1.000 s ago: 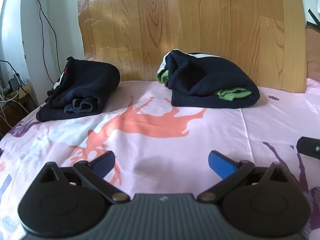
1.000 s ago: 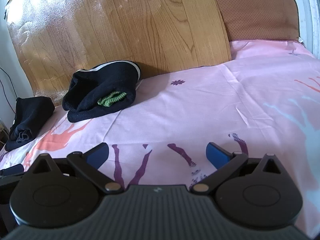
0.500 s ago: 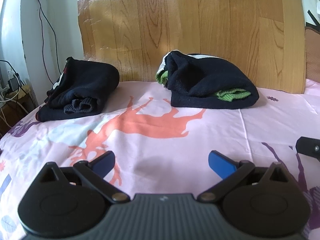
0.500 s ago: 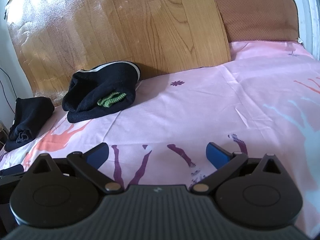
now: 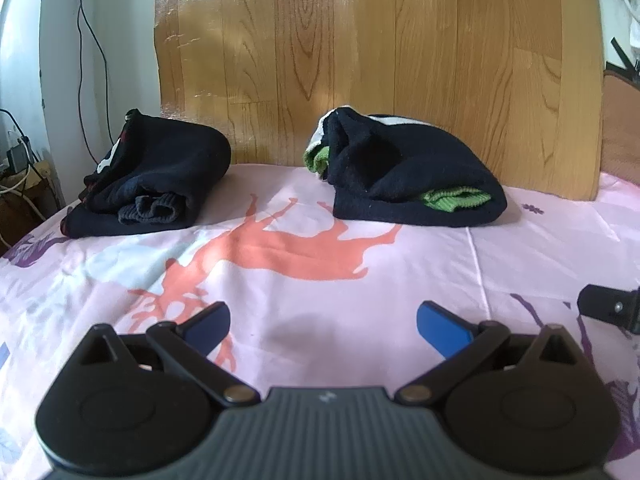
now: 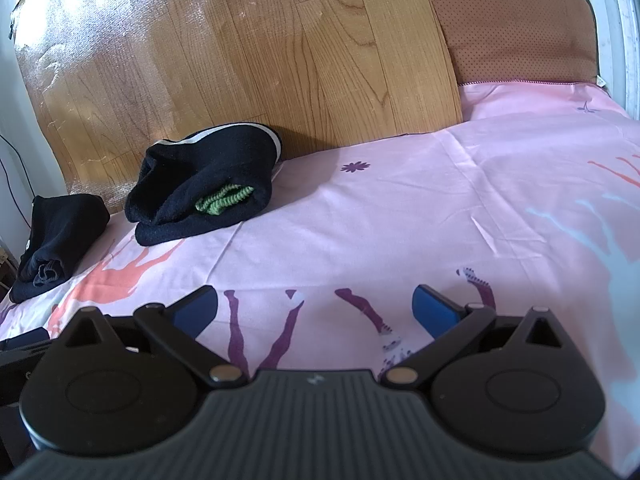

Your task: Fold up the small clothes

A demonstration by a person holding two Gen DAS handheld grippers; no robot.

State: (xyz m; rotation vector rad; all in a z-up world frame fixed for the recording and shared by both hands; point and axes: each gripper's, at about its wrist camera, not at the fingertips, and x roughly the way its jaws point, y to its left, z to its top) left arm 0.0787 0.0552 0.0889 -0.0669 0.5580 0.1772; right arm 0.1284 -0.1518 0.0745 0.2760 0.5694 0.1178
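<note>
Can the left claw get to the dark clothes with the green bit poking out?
Probably yes. The left claw is open and holds nothing, and the dark bundle with the green cuff lies straight ahead with only bare pink sheet between. The other folded bundle sits off to the side, apart.

Both views are brightly lit by daylight. Strong glare is seen on the wooden board (image 5: 360,60), and soft shadows are cast on the pink sheet (image 6: 400,208). Straight lines are bent near the edges by fisheye distortion. Focus is sharp overall.
</note>
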